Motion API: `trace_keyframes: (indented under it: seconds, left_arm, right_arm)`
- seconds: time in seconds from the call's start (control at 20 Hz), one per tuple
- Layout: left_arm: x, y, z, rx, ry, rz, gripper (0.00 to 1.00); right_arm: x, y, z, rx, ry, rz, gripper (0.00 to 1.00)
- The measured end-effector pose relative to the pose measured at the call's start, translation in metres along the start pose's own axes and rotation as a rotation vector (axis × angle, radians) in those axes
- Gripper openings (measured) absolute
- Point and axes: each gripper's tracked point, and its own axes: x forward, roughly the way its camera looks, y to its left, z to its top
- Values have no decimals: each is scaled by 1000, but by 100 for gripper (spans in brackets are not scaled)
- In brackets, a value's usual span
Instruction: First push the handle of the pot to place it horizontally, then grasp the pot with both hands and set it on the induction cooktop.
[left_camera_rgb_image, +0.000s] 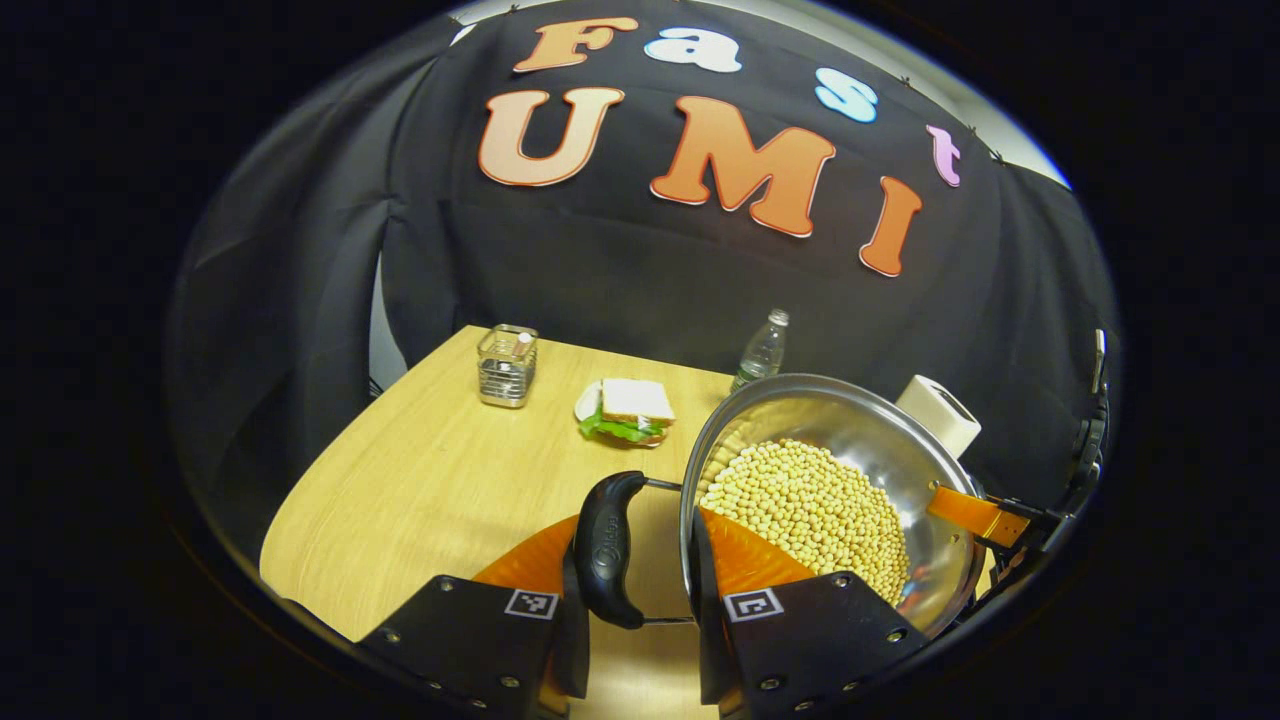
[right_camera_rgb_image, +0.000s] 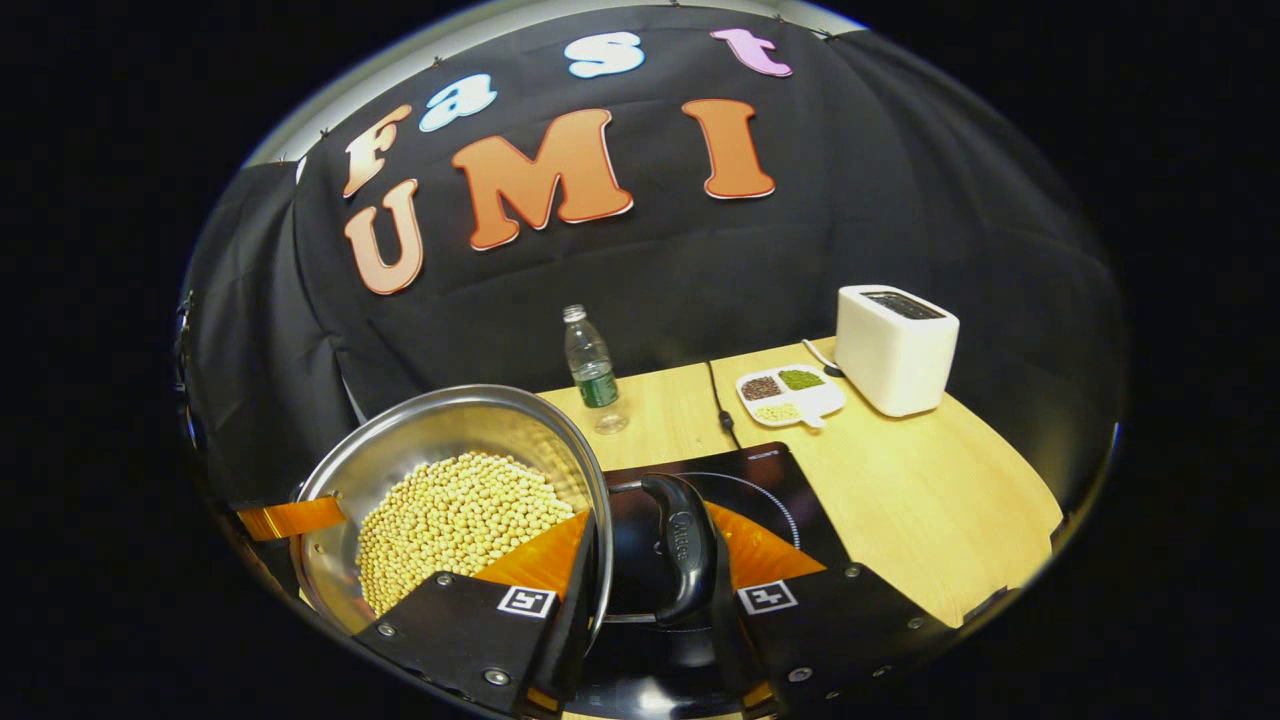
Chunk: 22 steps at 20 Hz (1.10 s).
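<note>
A steel pot (left_camera_rgb_image: 850, 420) holding yellow soybeans (left_camera_rgb_image: 810, 510) is gripped from both sides. My left gripper (left_camera_rgb_image: 638, 520) is shut across the pot's black side handle (left_camera_rgb_image: 605, 548) and rim, one finger outside the handle and one inside the wall. My right gripper (right_camera_rgb_image: 652, 515) clamps the opposite black handle (right_camera_rgb_image: 685, 550) and rim of the pot (right_camera_rgb_image: 450, 425) the same way. That handle hangs over the black induction cooktop (right_camera_rgb_image: 770, 480). Whether the pot's base touches the cooktop is hidden. Each view shows the other gripper's finger at the far rim.
The wooden table (left_camera_rgb_image: 420, 490) carries a glass holder (left_camera_rgb_image: 507, 365), a sandwich (left_camera_rgb_image: 628, 410) and a water bottle (left_camera_rgb_image: 763, 350). Behind the cooktop stand a white toaster (right_camera_rgb_image: 895, 348), a divided dish of beans (right_camera_rgb_image: 790, 393) and a black cord (right_camera_rgb_image: 722, 405).
</note>
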Motion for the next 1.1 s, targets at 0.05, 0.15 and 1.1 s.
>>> trace_keyframes:
  seconds: [0.05,0.15,1.1]
  left_arm:
    - [2,-9,-2,5,7,-8,45]
    - [6,-26,-5,12,19,-24,45]
    - [82,-120,-51,42,140,-108,45]
  right_arm:
    - [-1,-8,1,5,1,-8,52]
    - [0,-24,3,13,4,-25,52]
    - [15,-120,-12,60,64,-139,52]
